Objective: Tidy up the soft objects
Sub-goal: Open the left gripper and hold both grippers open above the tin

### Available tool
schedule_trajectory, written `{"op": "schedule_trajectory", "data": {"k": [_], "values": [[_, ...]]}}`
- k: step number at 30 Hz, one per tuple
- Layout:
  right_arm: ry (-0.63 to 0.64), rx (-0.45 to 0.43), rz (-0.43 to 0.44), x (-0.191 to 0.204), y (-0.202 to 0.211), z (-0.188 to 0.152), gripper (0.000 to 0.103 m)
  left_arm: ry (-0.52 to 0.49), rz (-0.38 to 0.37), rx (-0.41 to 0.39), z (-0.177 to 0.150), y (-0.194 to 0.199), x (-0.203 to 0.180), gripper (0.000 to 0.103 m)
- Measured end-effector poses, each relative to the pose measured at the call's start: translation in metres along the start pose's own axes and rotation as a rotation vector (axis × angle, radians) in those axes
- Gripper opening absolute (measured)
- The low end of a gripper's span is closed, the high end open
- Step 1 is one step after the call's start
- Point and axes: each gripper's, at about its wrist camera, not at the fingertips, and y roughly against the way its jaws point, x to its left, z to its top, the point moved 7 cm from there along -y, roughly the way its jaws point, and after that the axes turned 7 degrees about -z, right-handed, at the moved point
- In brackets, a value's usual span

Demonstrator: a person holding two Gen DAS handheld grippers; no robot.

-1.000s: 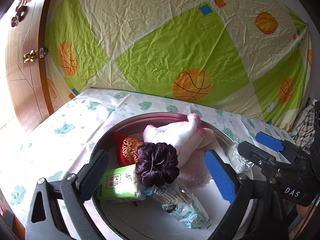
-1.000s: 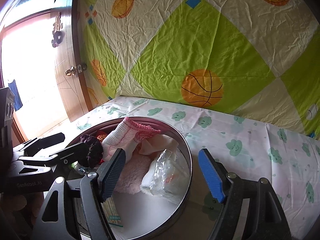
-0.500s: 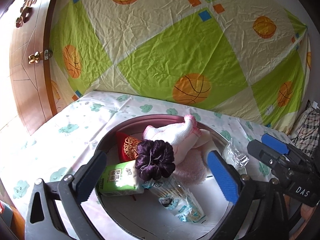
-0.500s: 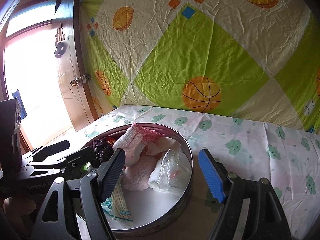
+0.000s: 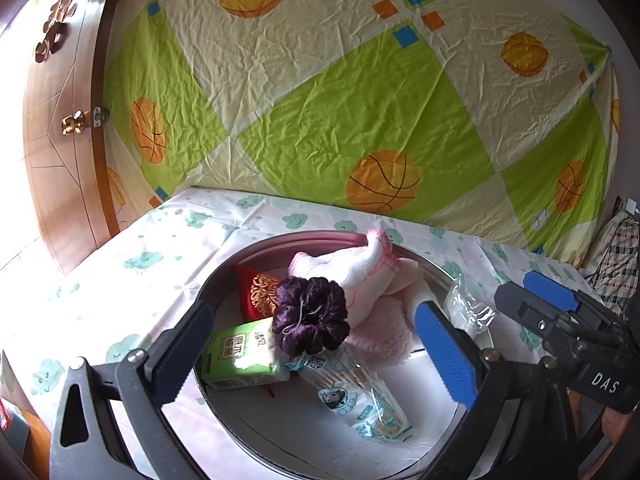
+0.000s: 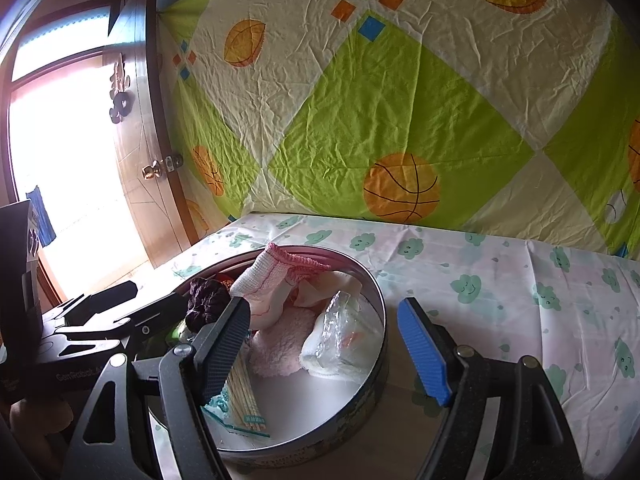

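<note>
- Left wrist view: the left gripper (image 5: 310, 354) is pointing slightly downward over the round tin (image 5: 224, 276), its jaws standing wide apart with nothing clamped between them.
- Same view, tin contents: a purple scrunchie (image 5: 310, 314) is lying in the middle, resting on a green tissue pack (image 5: 240, 354) and a cotton swab packet (image 5: 360, 392); a red embroidered pouch (image 5: 256, 292) is leaning at the far left wall; a white cloth with pink edging (image 5: 348, 268) is draping over a pink fluffy cloth (image 5: 380, 336).
- Same view, right side: the right gripper (image 5: 536, 300) is showing from the side near a clear plastic bag (image 5: 466, 308) at the tin's edge.
- Right wrist view: the right gripper (image 6: 324, 346) is tilting slightly downward at the tin's near right rim (image 6: 376, 344), jaws wide apart and holding nothing; one finger is sitting over the tin, the other outside it.
- Right wrist view only: the clear bag (image 6: 344, 332) is proving to lie inside the tin, on a folded white cloth (image 6: 320, 364); the bench (image 6: 500, 280) with its cloud-print cover is stretching away to the right; the left gripper (image 6: 132, 308) is entering from the left; the red pouch and tissue pack are mostly hidden here.
</note>
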Motion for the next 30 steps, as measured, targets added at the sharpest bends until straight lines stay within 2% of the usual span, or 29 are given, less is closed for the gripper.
{"op": "schedule_trajectory", "data": {"k": [14,25,30], "values": [[0.002,-0.015,-0.009,0.002,-0.001,0.008,0.078,-0.002,0.022,-0.002,0.002,0.001,0.007,0.102],[0.003,-0.008,-0.007,0.003,-0.003,0.007,0.078,0.044,0.052,0.019,-0.002,-0.004,0.019,0.102],[0.001,-0.003,-0.005,0.005,-0.004,0.005,0.078,0.016,0.057,0.015,-0.002,-0.004,0.016,0.102]]}}
